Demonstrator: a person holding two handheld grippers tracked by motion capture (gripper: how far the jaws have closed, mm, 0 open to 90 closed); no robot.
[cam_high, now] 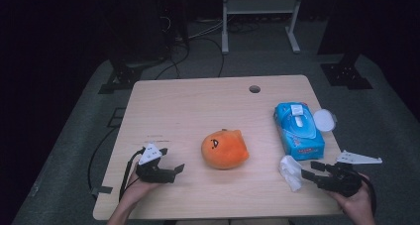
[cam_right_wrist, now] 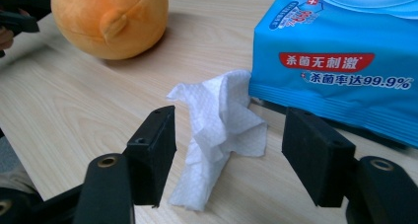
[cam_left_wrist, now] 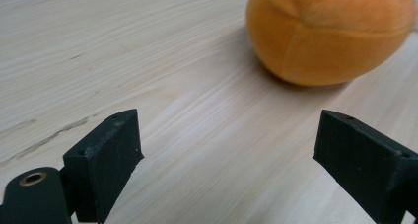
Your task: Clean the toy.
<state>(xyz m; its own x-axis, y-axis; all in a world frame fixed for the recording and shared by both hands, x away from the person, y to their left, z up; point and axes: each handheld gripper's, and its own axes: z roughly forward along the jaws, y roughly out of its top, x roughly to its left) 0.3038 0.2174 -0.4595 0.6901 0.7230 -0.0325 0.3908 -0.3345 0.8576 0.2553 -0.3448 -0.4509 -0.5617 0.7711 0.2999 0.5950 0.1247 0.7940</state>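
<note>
The right gripper stood spread near the surface's near right corner, a crumpled white wipe lying loose between its jaws, untouched by either. The wipe rested just beside the near end of the blue wipes pack at the right edge. The left gripper, also spread and holding nothing, hovered by the near left edge, facing the orange plush toy at the middle.

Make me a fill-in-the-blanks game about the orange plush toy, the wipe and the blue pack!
1. The crumpled wipe lying on the table is ____ in colour.
2. The wet wipes pack has its lid flipped ____.
3. The orange plush toy sits between the left gripper and the ____ gripper.

Missing words: white; open; right
</note>
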